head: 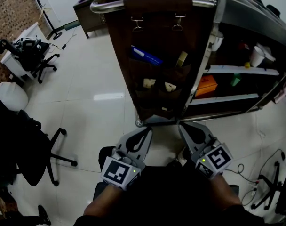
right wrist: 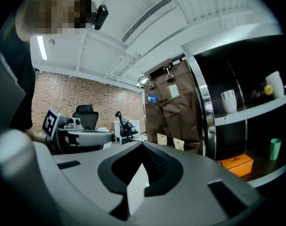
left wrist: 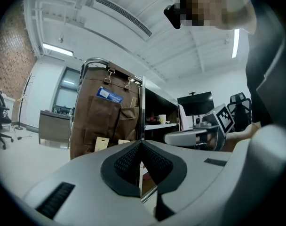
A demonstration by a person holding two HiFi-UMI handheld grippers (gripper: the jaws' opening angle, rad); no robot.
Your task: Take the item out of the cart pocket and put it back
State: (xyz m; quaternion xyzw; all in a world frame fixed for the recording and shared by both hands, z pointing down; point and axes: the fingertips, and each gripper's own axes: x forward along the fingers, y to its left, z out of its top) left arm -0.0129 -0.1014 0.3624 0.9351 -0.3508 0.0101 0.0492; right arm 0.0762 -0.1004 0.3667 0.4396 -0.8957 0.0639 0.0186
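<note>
Item: blue packet, flat, with a pale label, slanting out of its pocket.
Place: an upper pocket of the brown organiser that hangs on the cart, at the left in the head view.
Neighbours: tan packet in the next pocket; cream cards in the pockets below.
Left gripper: clenched, empty, well short of the cart.
Right gripper: clenched, empty, beside the left one.

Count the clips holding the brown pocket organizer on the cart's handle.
2. Left clip and right clip, both at the top edge of the pocket organizer, just under the handle. No others show, though the far side is out of sight.
</note>
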